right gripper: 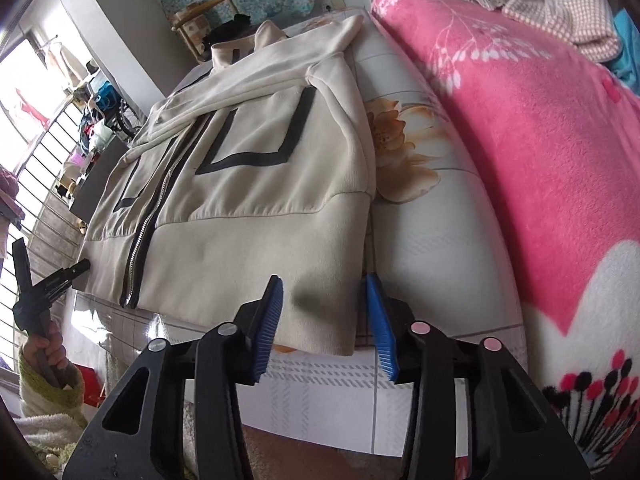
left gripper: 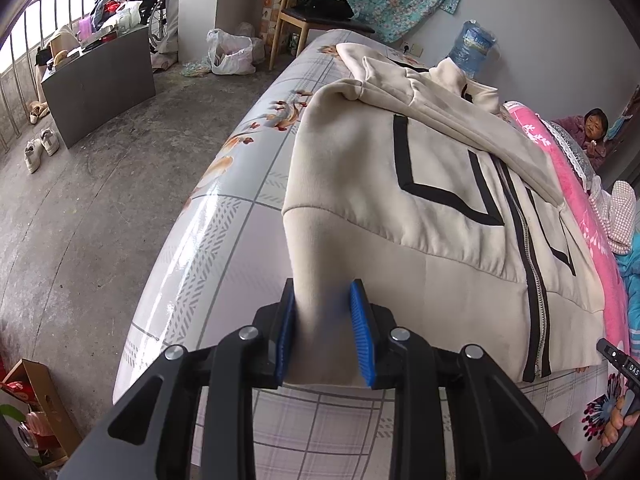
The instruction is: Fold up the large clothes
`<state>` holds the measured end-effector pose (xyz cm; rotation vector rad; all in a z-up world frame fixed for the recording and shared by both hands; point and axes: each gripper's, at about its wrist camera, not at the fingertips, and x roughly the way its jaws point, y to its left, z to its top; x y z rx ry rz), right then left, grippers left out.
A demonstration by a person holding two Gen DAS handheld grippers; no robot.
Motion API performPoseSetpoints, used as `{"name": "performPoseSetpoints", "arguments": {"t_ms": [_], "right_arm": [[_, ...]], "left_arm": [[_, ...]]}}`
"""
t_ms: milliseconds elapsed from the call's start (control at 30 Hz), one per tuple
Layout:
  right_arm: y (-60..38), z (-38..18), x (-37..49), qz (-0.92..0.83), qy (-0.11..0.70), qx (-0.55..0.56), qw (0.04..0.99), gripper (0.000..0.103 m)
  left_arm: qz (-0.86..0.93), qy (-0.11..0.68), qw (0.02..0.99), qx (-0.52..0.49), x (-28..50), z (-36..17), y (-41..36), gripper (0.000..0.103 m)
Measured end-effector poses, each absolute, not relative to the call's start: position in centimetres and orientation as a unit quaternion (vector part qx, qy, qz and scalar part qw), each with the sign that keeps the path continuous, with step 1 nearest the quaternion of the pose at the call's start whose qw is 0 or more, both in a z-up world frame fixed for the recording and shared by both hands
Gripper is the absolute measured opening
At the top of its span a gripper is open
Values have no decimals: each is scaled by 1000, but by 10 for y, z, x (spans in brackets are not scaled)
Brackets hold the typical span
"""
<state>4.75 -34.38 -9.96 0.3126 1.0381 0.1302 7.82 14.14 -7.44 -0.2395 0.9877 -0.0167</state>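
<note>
Left gripper (left gripper: pixel 326 330) angled down, clamping cream jacket (left gripper: pixel 432 216) hem, right gripper (right gripper: pixel 326 322) tilted down, narrow, straddling hem corner

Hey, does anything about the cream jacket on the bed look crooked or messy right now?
Mostly tidy: the cream jacket lies flat, zipped, sleeves folded across the chest. Only the hem corner is bunched up, pinched in the left tool; the opposite corner sits flat between the right tool pads.

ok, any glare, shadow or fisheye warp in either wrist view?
Left wrist: glossy tablecloth glares along its bowed edge. Right wrist: window blown out, gripper shadow on the jacket hem, pink blanket bulges from lens warp.
</note>
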Motion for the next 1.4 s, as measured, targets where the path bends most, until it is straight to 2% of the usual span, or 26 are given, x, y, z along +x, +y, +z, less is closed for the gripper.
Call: {"name": "performPoseSetpoints", "arguments": {"t_ms": [133, 167, 267, 367, 633, 800, 933, 1067, 1233, 1400], "right_arm": [[-342, -103, 43, 55, 501, 146, 851, 22], [-340, -103, 41, 52, 501, 139, 853, 15], [-341, -97, 39, 51, 491, 136, 859, 3], [-345, -75, 31, 58, 460, 139, 875, 2], [-359, -32, 0, 69, 417, 139, 896, 2], [-371, -28, -44, 73, 426, 156, 888, 2], [-380, -48, -68, 72, 451, 192, 868, 2], [-384, -71, -63, 67, 474, 225, 849, 2], [-386, -31, -39, 86, 424, 222, 874, 3], [-387, -20, 9, 86, 406, 241, 877, 3]], "left_arm": [[4, 467, 879, -95, 76, -74, 136, 26], [9, 465, 881, -88, 75, -74, 134, 23], [14, 457, 886, -69, 72, -68, 131, 9], [4, 436, 898, -64, 62, -49, 132, 5], [-23, 421, 906, -46, 21, -19, 129, 5], [-33, 442, 896, -31, -26, -14, 132, 5], [-29, 471, 881, -42, -54, -29, 132, 5], [-23, 485, 872, -68, -55, -43, 131, 5], [-41, 447, 890, -79, -36, -9, 130, 6], [-50, 452, 884, -108, 14, -5, 134, 6]]}}
